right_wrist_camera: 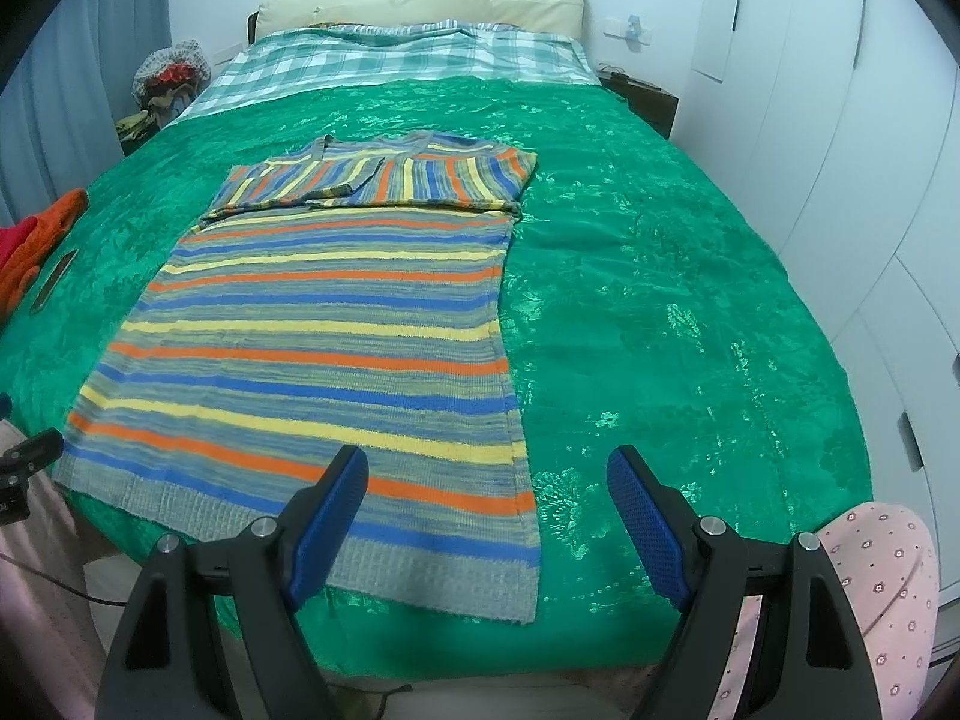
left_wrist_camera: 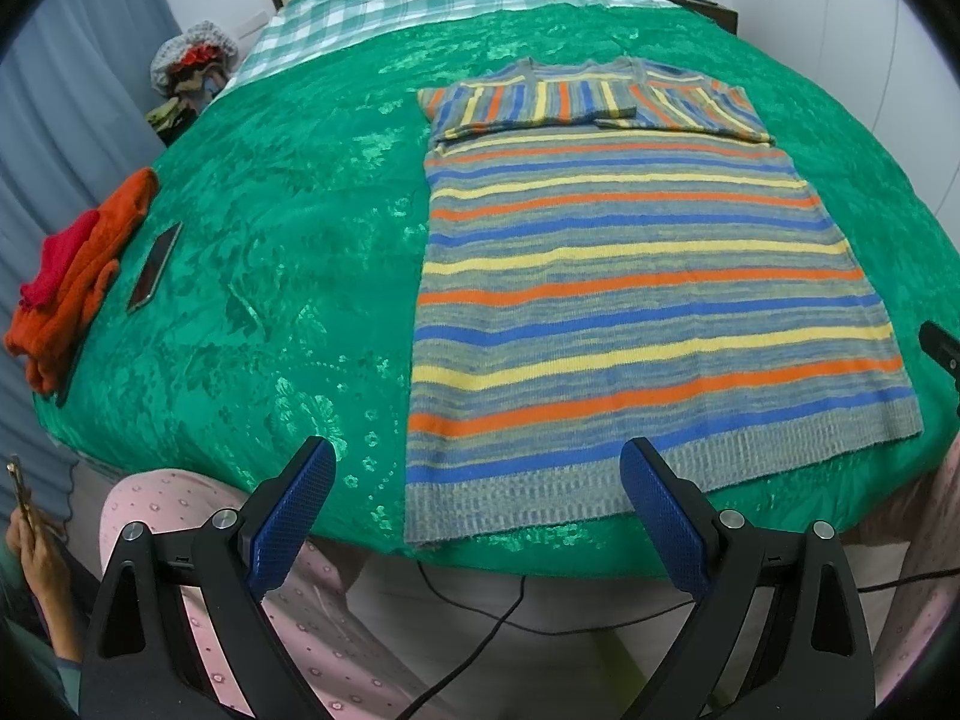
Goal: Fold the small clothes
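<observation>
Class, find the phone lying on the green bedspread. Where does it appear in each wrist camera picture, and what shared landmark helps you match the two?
Left wrist view: the phone lies at left, beside the orange cloth.
Right wrist view: the phone shows at the far left edge, thin and slanted.
Shared landmark: the striped sweater to its right.

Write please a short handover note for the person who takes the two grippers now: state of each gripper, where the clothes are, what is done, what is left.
Left gripper: open, empty, above the near edge of the bed.
Right gripper: open, empty, over the sweater's near right corner.
Striped sweater: flat on the green bedspread, hem toward you, both sleeves already folded in across the chest.
Orange and red clothes: piled at the left edge, beside a phone.
Left to do: fold the sweater's body, probably hem up toward the collar.
</observation>
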`<control>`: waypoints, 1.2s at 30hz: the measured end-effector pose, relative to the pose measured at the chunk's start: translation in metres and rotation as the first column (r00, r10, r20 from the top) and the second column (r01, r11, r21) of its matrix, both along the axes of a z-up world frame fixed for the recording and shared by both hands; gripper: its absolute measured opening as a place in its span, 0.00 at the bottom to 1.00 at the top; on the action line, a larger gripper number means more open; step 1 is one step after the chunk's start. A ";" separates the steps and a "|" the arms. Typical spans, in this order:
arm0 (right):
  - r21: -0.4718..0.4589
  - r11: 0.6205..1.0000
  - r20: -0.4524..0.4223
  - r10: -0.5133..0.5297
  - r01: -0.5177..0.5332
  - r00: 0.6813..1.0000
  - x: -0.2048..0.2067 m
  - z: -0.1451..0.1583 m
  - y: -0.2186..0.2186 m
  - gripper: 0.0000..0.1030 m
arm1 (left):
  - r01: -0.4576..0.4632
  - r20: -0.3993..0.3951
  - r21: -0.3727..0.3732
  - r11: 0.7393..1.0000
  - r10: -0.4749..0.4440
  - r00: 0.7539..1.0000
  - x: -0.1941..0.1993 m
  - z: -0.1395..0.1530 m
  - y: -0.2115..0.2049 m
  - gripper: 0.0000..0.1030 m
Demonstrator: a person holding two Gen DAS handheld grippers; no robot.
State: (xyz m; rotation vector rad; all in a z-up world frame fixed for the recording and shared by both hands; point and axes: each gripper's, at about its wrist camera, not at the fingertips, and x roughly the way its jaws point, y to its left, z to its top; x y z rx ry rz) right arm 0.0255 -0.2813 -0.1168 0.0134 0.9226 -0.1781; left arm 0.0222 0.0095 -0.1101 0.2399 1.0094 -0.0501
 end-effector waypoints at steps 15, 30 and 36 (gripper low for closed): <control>0.232 0.966 -0.097 -0.097 0.117 0.991 0.006 0.004 -0.066 0.79 | -0.137 -0.201 -0.082 0.987 0.118 0.972 0.026 -0.036 0.056 0.95; 0.573 0.812 -0.327 0.104 0.109 0.939 0.030 -0.056 -0.077 0.06 | -0.193 -0.382 -0.316 0.929 0.061 0.922 0.037 -0.052 0.063 0.03; 0.578 0.816 -0.158 0.104 0.007 0.982 0.084 -0.005 -0.083 0.06 | -0.151 -0.266 -0.450 0.880 0.029 0.963 0.104 0.000 0.067 0.03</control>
